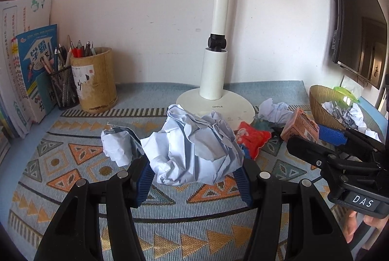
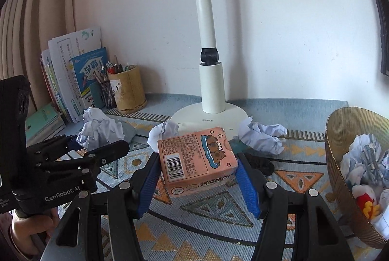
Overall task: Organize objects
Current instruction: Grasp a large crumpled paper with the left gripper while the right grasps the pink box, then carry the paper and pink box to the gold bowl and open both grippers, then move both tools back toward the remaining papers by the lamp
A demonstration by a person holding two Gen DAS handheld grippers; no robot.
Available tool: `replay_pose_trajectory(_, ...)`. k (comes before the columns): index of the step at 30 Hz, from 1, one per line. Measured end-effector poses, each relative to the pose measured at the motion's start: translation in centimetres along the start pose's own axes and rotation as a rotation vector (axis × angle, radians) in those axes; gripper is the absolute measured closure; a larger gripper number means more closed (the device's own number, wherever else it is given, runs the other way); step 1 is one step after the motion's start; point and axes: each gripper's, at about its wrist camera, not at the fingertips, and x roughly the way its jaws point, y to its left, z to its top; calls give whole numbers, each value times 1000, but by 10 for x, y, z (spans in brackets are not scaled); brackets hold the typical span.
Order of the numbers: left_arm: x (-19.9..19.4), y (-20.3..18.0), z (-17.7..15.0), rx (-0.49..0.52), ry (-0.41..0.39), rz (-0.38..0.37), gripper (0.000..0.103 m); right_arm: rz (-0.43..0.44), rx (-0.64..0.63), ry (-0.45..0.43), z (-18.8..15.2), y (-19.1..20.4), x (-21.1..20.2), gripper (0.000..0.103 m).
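The left gripper [image 1: 194, 176] clamped a big crumpled paper ball [image 1: 194, 146] between its jaws, while the right gripper [image 2: 197, 178] pinched a pink tissue pack [image 2: 197, 161] beside the gold basket [image 2: 340, 163]

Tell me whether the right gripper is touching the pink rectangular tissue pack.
Touching. The right wrist view shows the right gripper with both blue pads pressed against the sides of the pink rectangular tissue pack, no gap on either side.

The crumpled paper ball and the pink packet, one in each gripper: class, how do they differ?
The crumpled paper ball is white, wrinkled and irregular; the pink packet is a smooth printed block with a barcode. The ball sits in the left gripper, the packet in the right gripper. Both are gripped between blue pads.
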Motion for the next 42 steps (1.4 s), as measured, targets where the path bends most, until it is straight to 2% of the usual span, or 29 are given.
replay_pose_trajectory(8,-4,-1,-1,2,-18,17,47,2,32,-7,0,-5,-2,43)
replay_pose_trajectory(10,-7,-2,0,6,-30,-4,47,26,42,-20,0,-7,-6,43)
replay_pose_trajectory(11,-8,-2,0,-3,-34,-35,47,36,54,-20,0,-9,-7,43)
replay_pose_trajectory(13,-10,-3,5,-39,-28,-161,47,54,93,-9,2,-18,-13,43)
replay_pose_trajectory(15,-15,-10,15,-43,-49,-241,47,56,131,-55,11,-34,-30,43)
replay_pose_trajectory(17,-19,-24,28,-15,-67,-275,47,44,159,-102,25,-52,-48,43)
replay_pose_trajectory(23,-13,-87,69,56,-79,-336,47,-72,213,-166,70,-126,-90,43)
replay_pose_trajectory(25,-6,-113,80,69,-70,-370,47,-129,215,-174,81,-149,-102,43)
replay_pose_trajectory(29,6,-166,95,98,-70,-443,46,-187,228,-184,98,-191,-121,43)
replay_pose_trajectory(33,22,-213,97,152,-50,-477,45,-241,210,-152,106,-217,-118,43)
replay_pose_trajectory(35,33,-231,93,184,-25,-477,41,-246,203,-116,105,-226,-107,41)
replay_pose_trajectory(36,40,-239,90,198,-10,-466,22,-264,204,-82,103,-233,-99,35)
replay_pose_trajectory(37,46,-247,86,202,19,-468,2,-283,212,-48,100,-238,-91,16)
replay_pose_trajectory(38,59,-252,82,196,86,-505,0,-291,235,-1,97,-244,-82,0)
replay_pose_trajectory(40,71,-257,77,180,166,-522,1,-302,314,69,91,-257,-69,0)
replay_pose_trajectory(42,71,-256,73,179,168,-499,1,-294,364,59,86,-265,-69,0)
